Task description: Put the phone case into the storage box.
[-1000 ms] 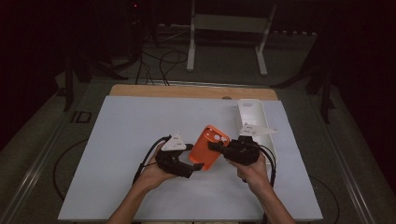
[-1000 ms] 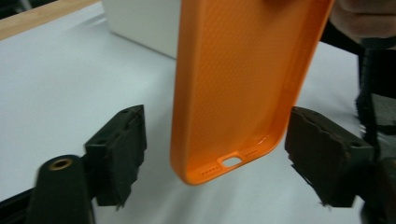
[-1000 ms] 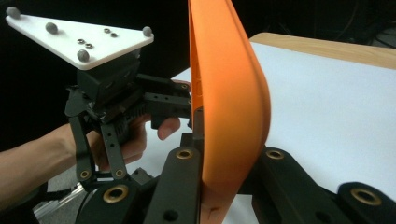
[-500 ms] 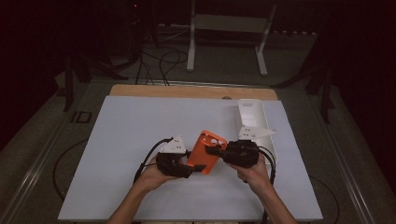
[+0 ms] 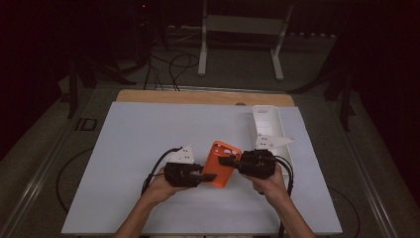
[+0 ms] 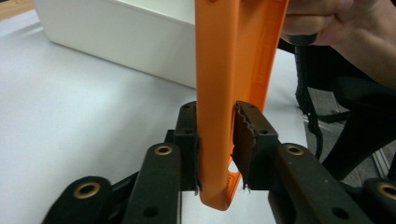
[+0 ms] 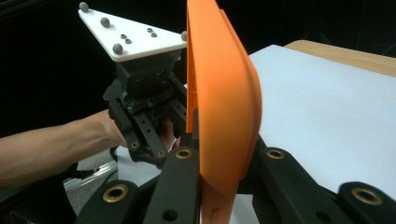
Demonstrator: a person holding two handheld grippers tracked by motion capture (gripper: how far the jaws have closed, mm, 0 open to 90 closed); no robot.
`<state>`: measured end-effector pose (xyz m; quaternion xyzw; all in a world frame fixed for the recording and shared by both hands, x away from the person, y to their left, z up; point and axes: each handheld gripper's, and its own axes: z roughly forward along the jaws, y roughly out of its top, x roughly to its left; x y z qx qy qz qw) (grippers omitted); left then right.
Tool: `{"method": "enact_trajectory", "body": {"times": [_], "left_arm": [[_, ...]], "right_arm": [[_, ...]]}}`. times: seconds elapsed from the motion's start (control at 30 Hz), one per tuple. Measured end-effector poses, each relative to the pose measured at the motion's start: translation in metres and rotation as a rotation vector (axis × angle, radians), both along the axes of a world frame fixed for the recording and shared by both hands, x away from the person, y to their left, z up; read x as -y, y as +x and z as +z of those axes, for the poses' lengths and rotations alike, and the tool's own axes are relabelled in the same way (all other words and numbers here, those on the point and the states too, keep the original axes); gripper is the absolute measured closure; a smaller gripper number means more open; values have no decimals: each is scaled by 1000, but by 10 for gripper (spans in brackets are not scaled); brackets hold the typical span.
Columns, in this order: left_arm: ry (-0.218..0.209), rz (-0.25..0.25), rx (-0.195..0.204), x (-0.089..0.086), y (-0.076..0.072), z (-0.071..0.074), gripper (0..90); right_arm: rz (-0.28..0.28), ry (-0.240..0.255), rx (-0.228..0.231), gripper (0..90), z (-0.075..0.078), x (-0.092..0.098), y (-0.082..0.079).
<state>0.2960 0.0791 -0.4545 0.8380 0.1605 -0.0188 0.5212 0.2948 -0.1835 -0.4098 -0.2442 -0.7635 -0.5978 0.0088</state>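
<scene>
Your right gripper is clamped on the orange phone case — jaws fully closed on one edge of it, holding it up off the white table. In the right gripper view the case rises straight out from between the jaws, edge-on, with its curved back to the right.

Your left gripper comes at the case from the opposite side, at its lower near corner. Its jaws have just been closing, with the case between them. In the left gripper view the case stands upright in the gap: the left-hand jaw lies flat against its outer wall, and the right-hand jaw sits inside the open hollow of the case — a sliver of space shows between that pad and the orange wall, so the pinch is not complete. The bottom edge of the case hangs just below the pads.

The two grippers face each other across the case, tips close together, your hands low behind them. In the right gripper view the left gripper sits directly behind the case.

A long white tray lies on the table just beyond your right gripper, apart from the case; it stands behind the case in the left gripper view.
</scene>
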Motion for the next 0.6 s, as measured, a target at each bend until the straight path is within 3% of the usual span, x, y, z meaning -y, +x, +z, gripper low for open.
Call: {"method": "enact_trajectory", "body": {"times": [0.17, 0.4, 0.6], "left_arm": [[-2, -12, -1, 2, -1, -1, 797], [-9, 5, 19, 4, -4, -2, 802], [-16, 36, 39, 2, -6, 0, 805]], "right_arm": [[26, 23, -13, 801, 0, 2, 2], [18, 19, -15, 739, 0, 3, 2], [-10, 14, -3, 599, 0, 1, 2]]}}
